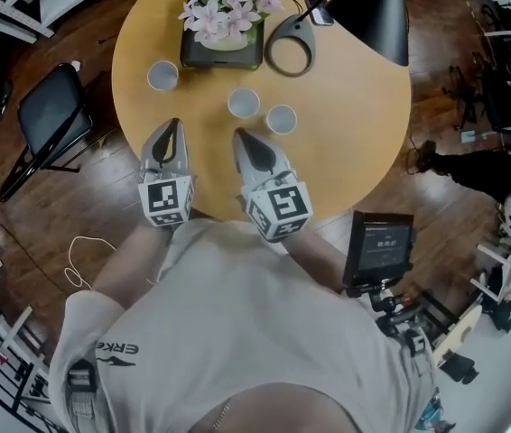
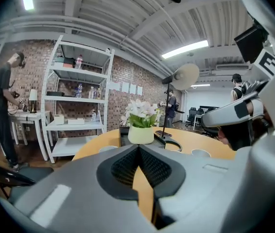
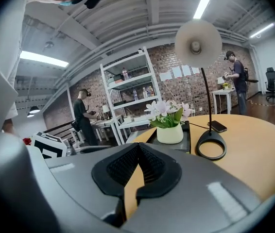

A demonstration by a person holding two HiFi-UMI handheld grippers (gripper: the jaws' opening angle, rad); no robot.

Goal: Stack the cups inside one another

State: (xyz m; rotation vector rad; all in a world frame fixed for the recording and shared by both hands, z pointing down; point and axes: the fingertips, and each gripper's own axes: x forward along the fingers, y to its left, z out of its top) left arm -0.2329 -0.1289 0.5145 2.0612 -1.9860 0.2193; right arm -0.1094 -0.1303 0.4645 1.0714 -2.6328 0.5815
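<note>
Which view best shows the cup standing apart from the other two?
The head view: the lone cup shows whole, from above. The left gripper view shows only its rim. The right gripper view does not show it.

A round wooden table (image 1: 355, 152) fills the head view toward 12 o'clock, standing on a dark plank floor (image 1: 84, 215). A black folding chair (image 1: 52, 115) stands just off the table's 9 o'clock edge. At the tabletop's 12 o'clock sits a pot of pale flowers (image 1: 228, 12). A lamp's ring base (image 1: 292, 48) lies just beside the pot at 1 o'clock, and its black shade (image 1: 377, 12) hangs over the 2 o'clock edge. A small dark screen (image 1: 379, 246) on a stand is at 4 o'clock. In the left gripper view a red brick wall (image 2: 38, 67) backs a white shelving unit (image 2: 77, 106), and strip lights (image 2: 185, 49) glow under a white beamed ceiling (image 2: 103, 13)
</note>
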